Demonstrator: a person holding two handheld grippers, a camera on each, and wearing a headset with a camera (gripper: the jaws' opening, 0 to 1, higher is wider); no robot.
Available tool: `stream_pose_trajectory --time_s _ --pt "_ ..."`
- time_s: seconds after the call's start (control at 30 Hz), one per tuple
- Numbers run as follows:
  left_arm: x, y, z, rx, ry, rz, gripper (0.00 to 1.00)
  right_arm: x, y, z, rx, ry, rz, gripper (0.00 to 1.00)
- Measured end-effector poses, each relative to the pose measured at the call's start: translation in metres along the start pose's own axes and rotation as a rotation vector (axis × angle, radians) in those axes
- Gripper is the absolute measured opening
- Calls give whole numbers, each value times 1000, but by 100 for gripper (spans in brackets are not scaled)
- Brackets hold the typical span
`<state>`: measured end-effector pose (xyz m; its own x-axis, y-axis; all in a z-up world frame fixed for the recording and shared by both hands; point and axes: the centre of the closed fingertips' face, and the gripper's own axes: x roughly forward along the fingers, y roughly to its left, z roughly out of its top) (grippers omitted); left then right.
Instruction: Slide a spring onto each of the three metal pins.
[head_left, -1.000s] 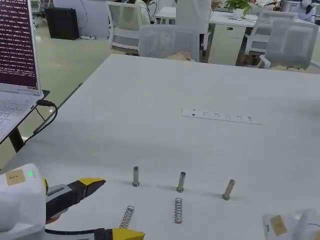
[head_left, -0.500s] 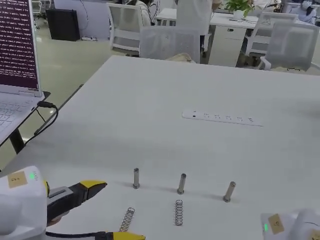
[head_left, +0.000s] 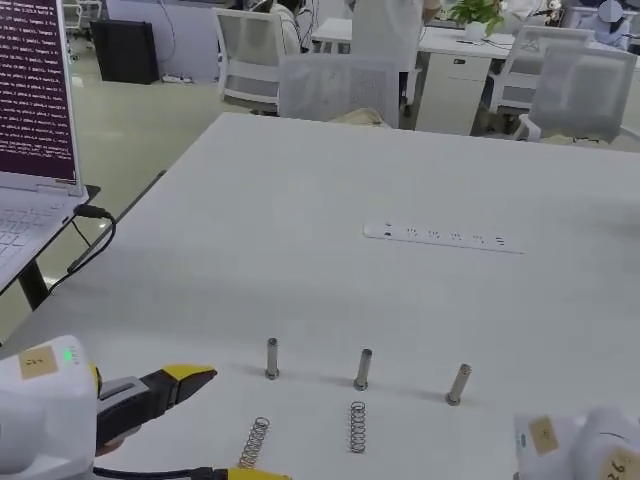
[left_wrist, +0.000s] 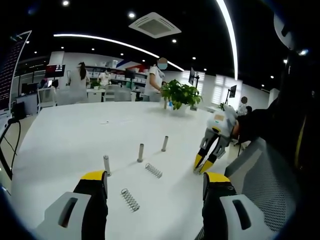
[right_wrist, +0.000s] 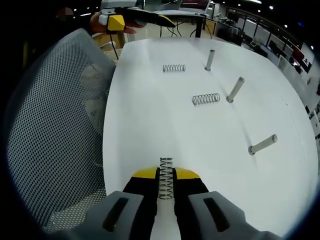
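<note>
Head view, left hand-held gripper: my left hand-held gripper (head_left: 235, 428) was at the near left edge of the desk (head_left: 400, 160), jaws spread wide and empty.
Head view, pins: the left pin (head_left: 272, 358), middle pin (head_left: 364, 368) and right pin (head_left: 457, 383) stood in a row, all bare. The right pin leaned slightly.
Head view, springs: the left spring (head_left: 255, 440) and middle spring (head_left: 357, 425) lay flat just in front of the left and middle pins.
Left gripper view, jaws: wide apart, with both loose springs on the desk beyond them.
Left gripper view, right hand-held gripper: my right hand-held gripper (left_wrist: 202, 165) was right of the pins, tips angled down.
Right gripper view, grip: the jaws were nearly closed, clamping the third spring (right_wrist: 166, 184), which lay along them.
Right gripper view, position: the third spring was well apart from all three pins.
</note>
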<state>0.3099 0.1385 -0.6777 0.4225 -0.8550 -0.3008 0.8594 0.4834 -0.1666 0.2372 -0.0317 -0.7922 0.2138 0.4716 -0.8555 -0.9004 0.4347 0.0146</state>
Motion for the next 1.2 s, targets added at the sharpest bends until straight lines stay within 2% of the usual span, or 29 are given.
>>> stream_pose_trajectory --time_s 0.37,0.63,0.87,1.1,1.2 --pt "1 -2 -1 1 5 -11 74 -7 -8 24 28 -85 -24 8" --pt "2 -5 -2 4 15 -27 74 -13 -14 47 51 -167 -43 8" --pt "7 -10 -2 20 29 -54 72 -26 -22 74 75 -267 -64 8" --pt "12 -14 8 30 18 -84 71 -42 -29 103 95 -370 -86 8" --pt "15 -17 12 36 15 -104 70 -52 -32 118 112 -436 -94 8"
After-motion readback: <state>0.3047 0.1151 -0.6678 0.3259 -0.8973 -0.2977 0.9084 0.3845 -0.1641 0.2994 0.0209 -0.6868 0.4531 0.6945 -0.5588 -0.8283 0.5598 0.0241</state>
